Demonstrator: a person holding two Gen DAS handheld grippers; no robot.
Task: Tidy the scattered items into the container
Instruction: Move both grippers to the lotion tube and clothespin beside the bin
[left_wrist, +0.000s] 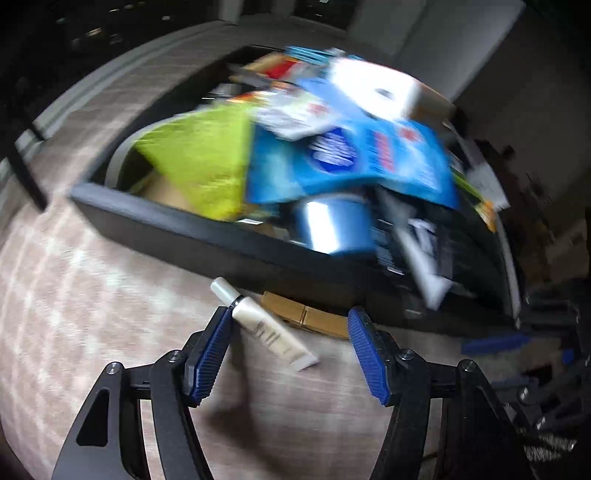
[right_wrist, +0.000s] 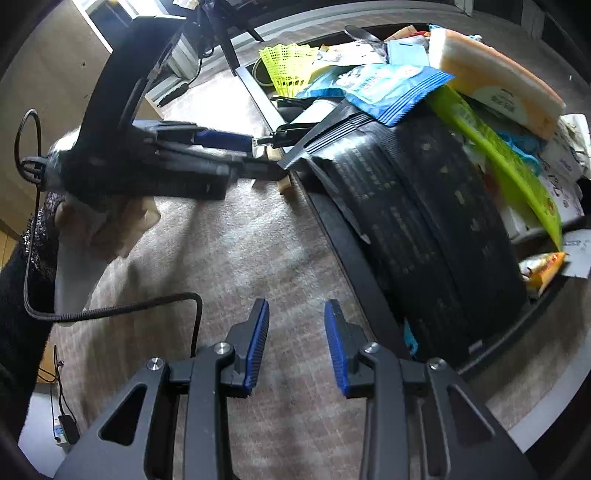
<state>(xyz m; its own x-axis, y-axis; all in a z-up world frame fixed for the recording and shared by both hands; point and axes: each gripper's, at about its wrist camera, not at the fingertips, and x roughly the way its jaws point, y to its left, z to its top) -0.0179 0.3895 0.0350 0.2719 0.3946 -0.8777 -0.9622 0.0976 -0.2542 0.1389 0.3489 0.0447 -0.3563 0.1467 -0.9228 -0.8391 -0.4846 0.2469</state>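
Note:
A cream tube (left_wrist: 266, 326) with a white cap lies on the patterned cloth between my left gripper's (left_wrist: 291, 321) open jaws, against the left pad (left_wrist: 212, 350). Beyond it stands the dark container (left_wrist: 177, 229), heaped with packets: a yellow-green bag (left_wrist: 207, 155), a blue packet (left_wrist: 347, 158), a blue can (left_wrist: 332, 229). My right gripper (right_wrist: 296, 314) is open and empty above the cloth, beside the container's wall (right_wrist: 354, 254). The right wrist view shows the left gripper (right_wrist: 207, 147) held by a hand, low at the container's edge.
A tan wooden block (left_wrist: 314, 317) lies against the container's near wall. In the right wrist view a black bag (right_wrist: 417, 221), a green packet (right_wrist: 498, 162) and a yellow shuttlecock (right_wrist: 284, 66) fill the container. A black cable (right_wrist: 122, 306) runs over the cloth.

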